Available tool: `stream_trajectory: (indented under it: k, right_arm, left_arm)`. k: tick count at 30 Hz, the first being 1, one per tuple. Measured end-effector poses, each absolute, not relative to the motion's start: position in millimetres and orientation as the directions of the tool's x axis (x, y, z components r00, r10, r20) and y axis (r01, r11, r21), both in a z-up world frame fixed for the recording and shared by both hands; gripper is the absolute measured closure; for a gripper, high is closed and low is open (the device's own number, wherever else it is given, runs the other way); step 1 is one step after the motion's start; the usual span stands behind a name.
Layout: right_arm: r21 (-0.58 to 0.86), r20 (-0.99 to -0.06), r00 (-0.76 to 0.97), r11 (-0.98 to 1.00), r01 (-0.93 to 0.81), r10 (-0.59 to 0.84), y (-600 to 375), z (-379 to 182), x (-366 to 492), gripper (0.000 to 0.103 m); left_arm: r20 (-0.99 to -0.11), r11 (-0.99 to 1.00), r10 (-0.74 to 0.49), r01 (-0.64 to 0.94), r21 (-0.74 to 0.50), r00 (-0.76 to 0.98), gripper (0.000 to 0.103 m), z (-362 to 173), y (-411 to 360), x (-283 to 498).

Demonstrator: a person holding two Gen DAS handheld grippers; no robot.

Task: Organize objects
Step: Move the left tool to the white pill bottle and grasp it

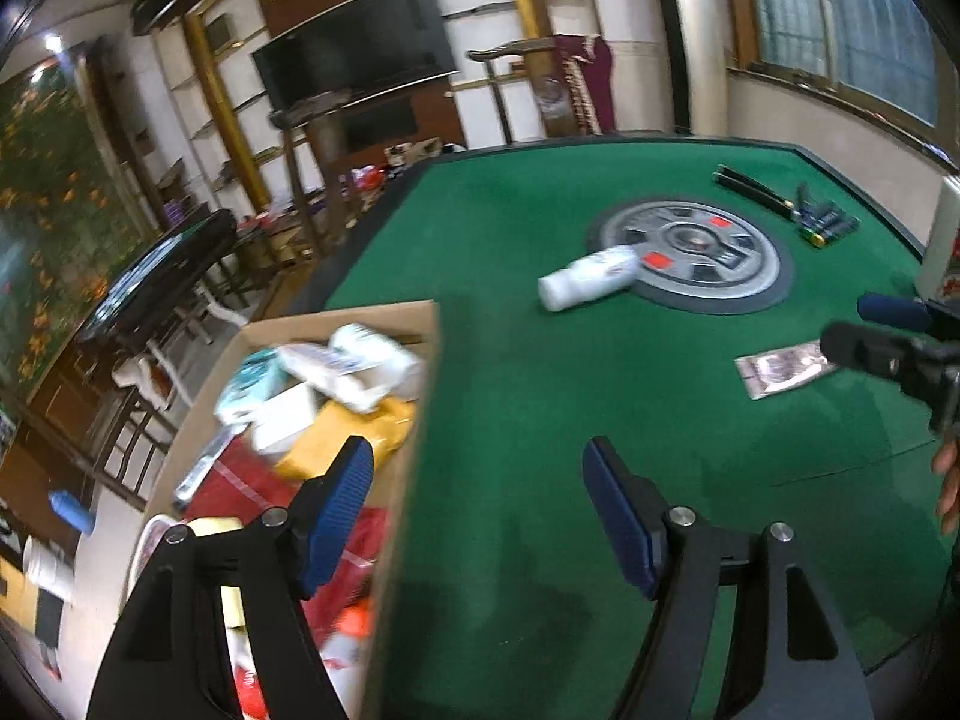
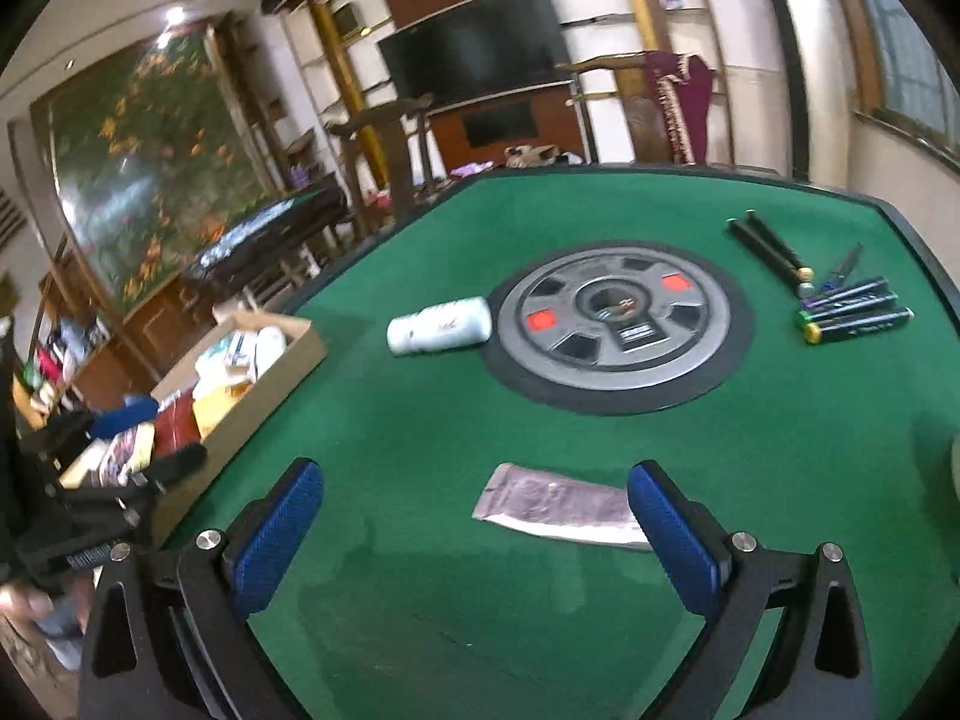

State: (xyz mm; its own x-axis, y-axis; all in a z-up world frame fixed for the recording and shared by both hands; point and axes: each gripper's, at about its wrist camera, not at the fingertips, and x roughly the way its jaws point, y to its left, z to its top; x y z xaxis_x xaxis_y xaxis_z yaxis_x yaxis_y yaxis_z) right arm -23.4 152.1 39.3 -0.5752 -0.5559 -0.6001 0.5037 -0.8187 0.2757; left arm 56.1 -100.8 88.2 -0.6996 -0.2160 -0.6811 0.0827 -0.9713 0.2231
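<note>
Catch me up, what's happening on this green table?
A person is tidying loose items off the green table with two tools. Both the left hand-held gripper and the right hand-held gripper are open and hold nothing. The cardboard box at the table's left edge already holds assorted items. A white bottle lying on its side, a silver packet and some pens remain out.

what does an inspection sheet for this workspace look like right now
surface: green felt table with round grey centre disc
job's things: white plastic bottle lying on its side beside the disc; flat silvery foil packet; open cardboard box of mixed items at the table's left edge
clutter: dark pens and sticks at the far right
grippers: left tool open, empty; right tool open, packet ahead
cables: nothing seen
surroundings: black television, shelves, window
</note>
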Motion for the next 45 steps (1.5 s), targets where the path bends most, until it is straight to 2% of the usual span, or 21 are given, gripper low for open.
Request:
stream_trajectory:
  k: [9,32,41,45]
  right_arm:
    - [0.276,-0.584,-0.601,-0.830,0.486,-0.546,167.3,45.1,-21.4,0.000]
    - [0.288,-0.602,-0.597,-0.842,0.457,-0.530,173.3,41.1,-27.7,0.000]
    - [0.367,-0.595,-0.605,-0.848,0.382,-0.529,195.3,43.8,-38.8,0.000]
    - [0.374,-0.598,-0.603,-0.850,0.373,-0.528,198.5,44.0,-41.3,0.000]
  left_arm:
    - [-0.688,-0.967,-0.189,0.011,0.255,-0.700,0.031,79.6,-63.8,40.5]
    - [-0.708,-0.964,-0.171,-0.030,0.263,-0.686,0.031,72.4,-54.9,20.1]
    - [-0.773,-0.982,0.005,-0.150,0.117,-0.634,0.031,104.4,-74.5,-67.9]
    - [-0.790,-0.971,0.010,-0.193,0.138,-0.613,0.031,88.7,-71.4,-107.8]
